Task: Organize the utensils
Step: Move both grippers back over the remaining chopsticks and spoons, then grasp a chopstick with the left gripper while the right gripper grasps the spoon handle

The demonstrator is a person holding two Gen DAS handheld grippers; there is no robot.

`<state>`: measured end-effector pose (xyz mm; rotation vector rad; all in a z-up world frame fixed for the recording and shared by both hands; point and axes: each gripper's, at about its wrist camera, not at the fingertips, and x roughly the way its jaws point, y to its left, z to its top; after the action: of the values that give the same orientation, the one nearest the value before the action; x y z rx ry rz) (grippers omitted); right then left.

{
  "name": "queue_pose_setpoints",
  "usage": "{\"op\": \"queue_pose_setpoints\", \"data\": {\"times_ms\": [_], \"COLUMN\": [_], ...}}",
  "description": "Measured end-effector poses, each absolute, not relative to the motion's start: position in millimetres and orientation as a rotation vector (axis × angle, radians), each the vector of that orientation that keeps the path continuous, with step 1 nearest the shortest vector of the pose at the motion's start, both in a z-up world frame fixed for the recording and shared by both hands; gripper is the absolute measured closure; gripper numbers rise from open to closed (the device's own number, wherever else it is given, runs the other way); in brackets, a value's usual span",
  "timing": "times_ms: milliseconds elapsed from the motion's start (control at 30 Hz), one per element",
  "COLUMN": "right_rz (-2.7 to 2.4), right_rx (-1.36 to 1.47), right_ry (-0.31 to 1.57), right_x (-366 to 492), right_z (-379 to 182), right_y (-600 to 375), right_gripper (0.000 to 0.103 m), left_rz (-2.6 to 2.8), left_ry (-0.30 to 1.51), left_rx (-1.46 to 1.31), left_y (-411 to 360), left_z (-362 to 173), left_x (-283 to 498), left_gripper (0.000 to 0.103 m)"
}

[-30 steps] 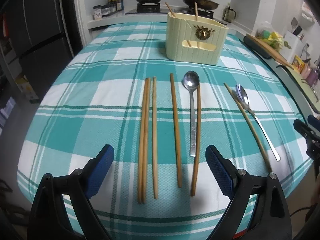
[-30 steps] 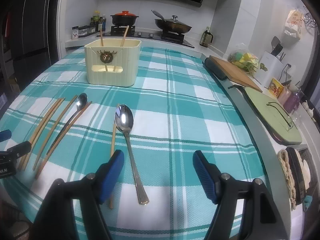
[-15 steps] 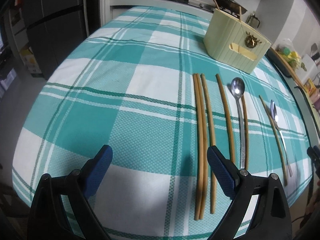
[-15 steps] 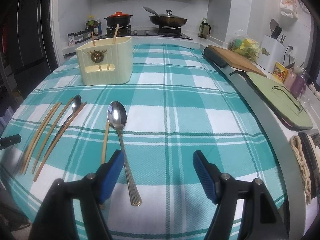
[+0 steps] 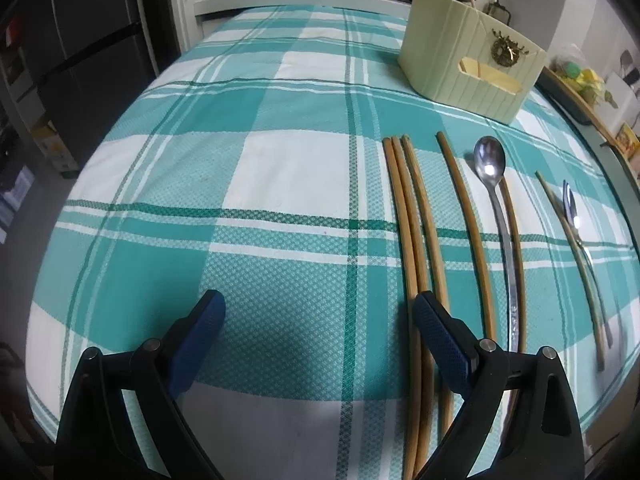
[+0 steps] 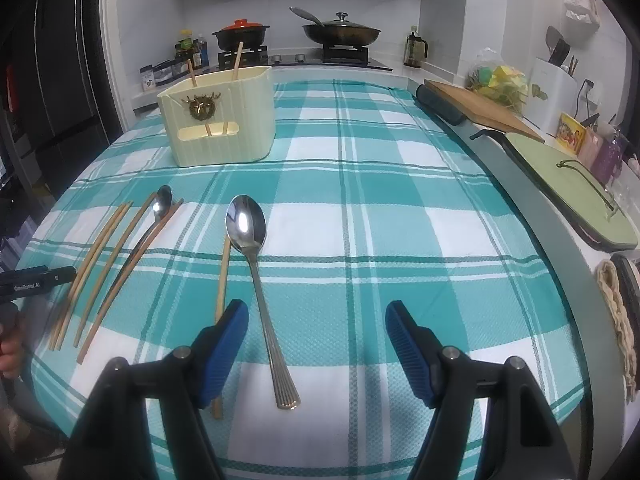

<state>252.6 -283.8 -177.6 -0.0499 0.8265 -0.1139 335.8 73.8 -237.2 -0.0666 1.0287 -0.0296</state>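
Observation:
Several wooden chopsticks [image 5: 408, 220] lie side by side on the teal checked tablecloth [image 5: 240, 168], beside a small steel spoon [image 5: 490, 160]. Further right are one more chopstick [image 5: 568, 248] and a large spoon [image 5: 572, 216]. A cream utensil holder [image 5: 460, 64] stands behind them with two chopsticks in it. My left gripper [image 5: 320, 320] is open over bare cloth, its right finger above the leftmost chopsticks' near ends. My right gripper [image 6: 316, 336] is open and empty; the large spoon's [image 6: 256, 264] handle lies just inside its left finger. A single chopstick [image 6: 222, 280] runs under that finger.
The table's near edge runs just below both grippers. A wooden cutting board [image 6: 480, 112] and a green board [image 6: 572, 188] sit on the counter at right. A stove with a red-lidded pot [image 6: 240, 34] and a pan [image 6: 340, 32] is behind. A dark fridge [image 5: 80, 60] stands at left.
My left gripper has shifted left and lower: the chopsticks that lay between its fingers now sit by its right finger. My right gripper barely moved.

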Motion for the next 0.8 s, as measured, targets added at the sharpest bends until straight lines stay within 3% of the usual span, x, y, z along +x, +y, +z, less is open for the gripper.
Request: {"op": "queue_pose_setpoints", "data": {"times_ms": [667, 700, 800], "right_rz": [0.080, 0.102, 0.149], "right_rx": [-0.107, -0.112, -0.147], "right_ry": [0.894, 0.906, 0.936], "right_x": [278.3, 281.5, 291.4], "right_z": [-191.5, -194.7, -205.6], "right_y": [-289.2, -288.3, -282.6], "right_gripper": [0.031, 0.032, 0.049], "left_rz": [-0.020, -0.021, -0.020], "left_ry": [1.037, 1.037, 1.037], "left_rx": [0.016, 0.016, 0.016], "left_y": [67.3, 67.3, 67.5], "left_z": [-242.6, -242.6, -242.7], "left_x": [343.5, 343.6, 343.6], "left_gripper": [0.001, 0.001, 0.001]}}
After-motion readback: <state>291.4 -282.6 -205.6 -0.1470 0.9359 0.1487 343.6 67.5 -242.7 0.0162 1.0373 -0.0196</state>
